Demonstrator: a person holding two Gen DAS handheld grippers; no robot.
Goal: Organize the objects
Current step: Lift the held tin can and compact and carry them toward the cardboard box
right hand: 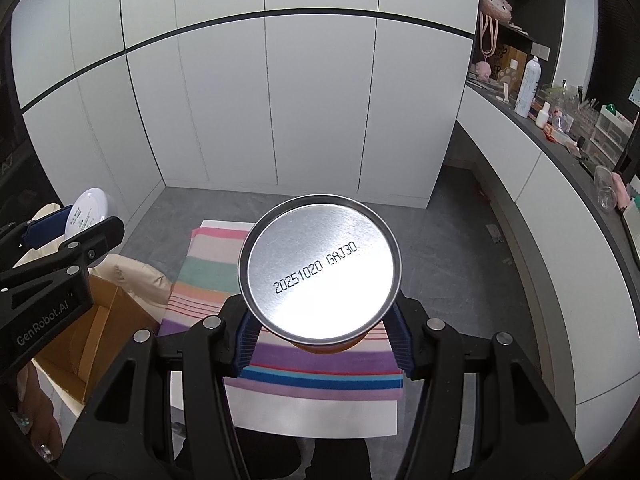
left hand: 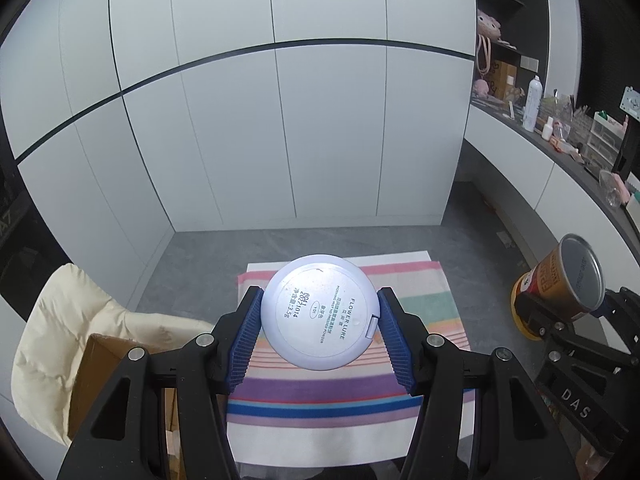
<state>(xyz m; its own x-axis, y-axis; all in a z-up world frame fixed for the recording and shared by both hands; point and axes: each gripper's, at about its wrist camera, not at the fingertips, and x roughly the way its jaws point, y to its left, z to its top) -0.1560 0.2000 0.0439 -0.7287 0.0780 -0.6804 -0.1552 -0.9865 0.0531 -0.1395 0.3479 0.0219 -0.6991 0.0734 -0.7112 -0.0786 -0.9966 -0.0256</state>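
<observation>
**Both tools loaded, both loads held high above the striped cloth**

Right now the left tool (left hand: 320, 326) is clenched on a pale lavender powder compact (left hand: 319, 312), its blue ribbed pads (left hand: 249, 334) pressing the rim on opposite sides, with the printed underside facing the camera. The right tool (right hand: 320, 326) grips an orange can (right hand: 320, 270) by its wall just behind the bright metal base, which carries a stamped date code. Both things hang in the air over a striped cloth (left hand: 416, 300) laid on the grey floor.

The compact is likely light, stiff and smooth plastic (a hinged shell, so a knock could crack it or spring the small clasp at its edge); taking it across the full rim, as here, looks soundest, clear of that clasp. The can is rigid but round and slick, so it may roll in the pads; whether it is full, I cannot tell.

Further out, an open cardboard box (left hand: 100, 376) sits beside a cream padded jacket (left hand: 52, 320) at the left, and a cluttered tabletop (left hand: 560, 152) runs along the right wall.
</observation>
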